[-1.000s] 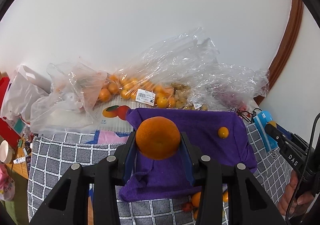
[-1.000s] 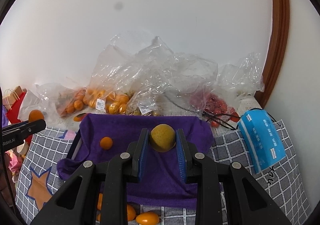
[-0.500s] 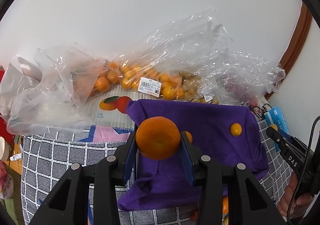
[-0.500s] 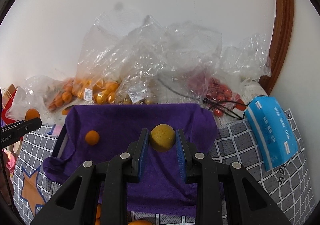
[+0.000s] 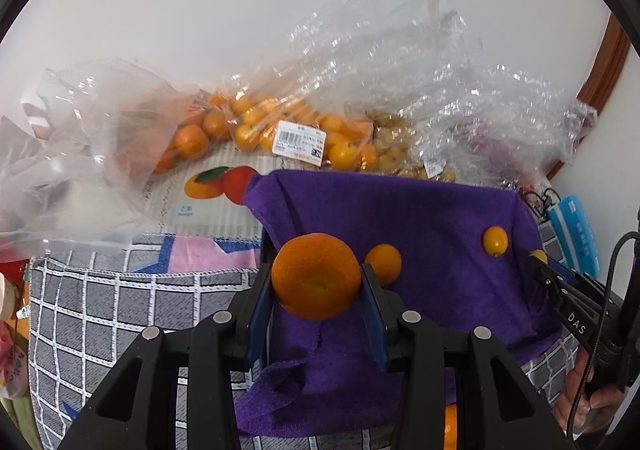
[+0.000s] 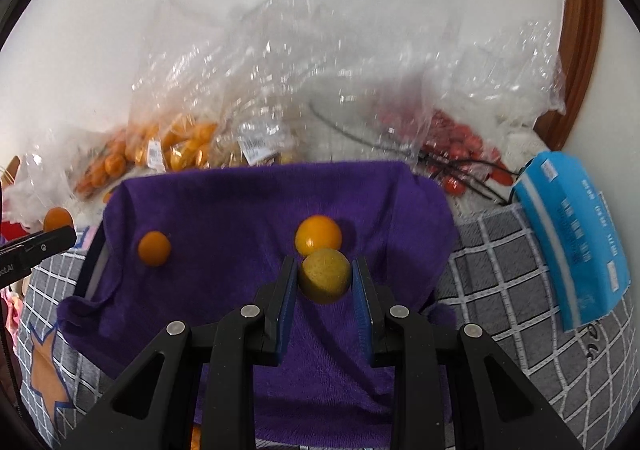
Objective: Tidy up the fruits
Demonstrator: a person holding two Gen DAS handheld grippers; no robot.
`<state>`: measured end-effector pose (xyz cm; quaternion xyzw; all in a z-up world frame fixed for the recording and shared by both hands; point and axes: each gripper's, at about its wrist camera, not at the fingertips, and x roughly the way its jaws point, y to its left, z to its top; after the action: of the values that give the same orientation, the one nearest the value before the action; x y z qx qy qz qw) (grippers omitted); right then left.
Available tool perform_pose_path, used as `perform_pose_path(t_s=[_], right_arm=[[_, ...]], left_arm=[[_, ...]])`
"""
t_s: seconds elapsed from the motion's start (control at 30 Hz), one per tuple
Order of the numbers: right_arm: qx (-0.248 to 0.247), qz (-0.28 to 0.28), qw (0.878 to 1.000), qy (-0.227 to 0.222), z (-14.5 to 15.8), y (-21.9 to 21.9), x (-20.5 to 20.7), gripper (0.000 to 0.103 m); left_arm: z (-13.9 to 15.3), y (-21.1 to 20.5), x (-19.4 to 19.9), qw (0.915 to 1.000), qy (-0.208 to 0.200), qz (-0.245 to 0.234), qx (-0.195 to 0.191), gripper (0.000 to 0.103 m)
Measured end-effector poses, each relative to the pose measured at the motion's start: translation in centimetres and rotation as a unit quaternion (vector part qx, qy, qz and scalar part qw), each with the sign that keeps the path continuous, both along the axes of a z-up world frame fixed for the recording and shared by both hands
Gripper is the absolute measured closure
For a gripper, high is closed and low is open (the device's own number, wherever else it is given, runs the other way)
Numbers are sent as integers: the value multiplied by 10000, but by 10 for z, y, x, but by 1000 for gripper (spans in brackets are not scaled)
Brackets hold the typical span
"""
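Both tongs carry fruit over the purple cloth [image 6: 224, 210]. The left gripper [image 5: 316, 286] is clamped on an orange [image 5: 316, 276]; the right gripper [image 6: 325, 280] pinches a yellowish fruit [image 6: 325, 276], perhaps a small lemon. Two small oranges already lie on the cloth. Next, I'd say, each lowers and lets go without nudging those.

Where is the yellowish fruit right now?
Right wrist view, centre: the yellowish fruit is clamped in the right gripper above the purple towel, just before a loose orange fruit.
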<state>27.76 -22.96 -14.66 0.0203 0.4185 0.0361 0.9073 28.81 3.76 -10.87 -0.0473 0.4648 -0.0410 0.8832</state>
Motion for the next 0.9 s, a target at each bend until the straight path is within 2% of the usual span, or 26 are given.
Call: perform_pose_path(t_s=[0.43,0.9], right_arm=[[10,48,9993,360,-38,0,14,76],[-84,138,9995,271,-37,7,13,74]], left_arm=[[-37,-10,14,9992,394,-79,66,64],[-49,-12,17,9980,608,-178,14,63]])
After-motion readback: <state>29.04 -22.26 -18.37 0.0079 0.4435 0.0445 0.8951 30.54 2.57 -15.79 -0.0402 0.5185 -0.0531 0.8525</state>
